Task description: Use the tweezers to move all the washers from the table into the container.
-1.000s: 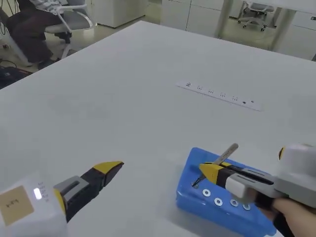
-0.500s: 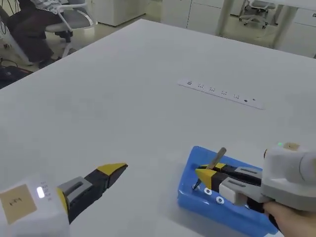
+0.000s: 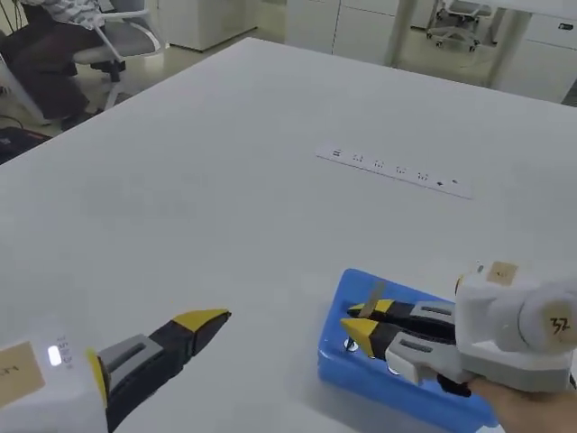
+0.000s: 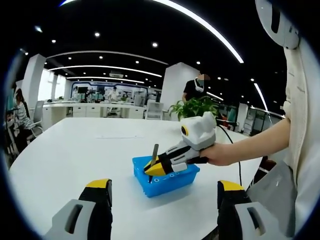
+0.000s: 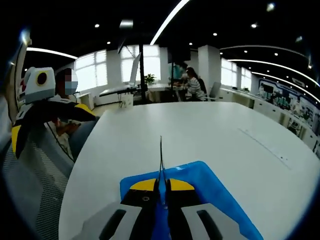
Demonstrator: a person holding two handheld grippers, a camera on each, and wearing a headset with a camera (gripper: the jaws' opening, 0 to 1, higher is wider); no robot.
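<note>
A blue container (image 3: 335, 354) sits on the white table (image 3: 225, 198) near its front right. My right gripper (image 3: 353, 327) hangs over the container's left end, shut on thin metal tweezers (image 3: 371, 296) whose tip points down into it. One washer (image 3: 350, 345) shows just under the jaws; the gripper hides the others. In the right gripper view the tweezers (image 5: 161, 155) stick out of the closed right gripper (image 5: 162, 186) above the container (image 5: 212, 187). My left gripper (image 3: 203, 321) hovers left of the container, open and empty, with jaws wide apart in the left gripper view (image 4: 164, 185).
A flush socket strip (image 3: 392, 171) runs across the table's far middle. Office chairs (image 3: 113, 36) stand beyond the far left edge. People sit and stand in the background, well away from the table.
My right gripper has moved left and lower over the container with the tweezers, now covering the row of washers that showed inside. The left gripper has barely moved.
</note>
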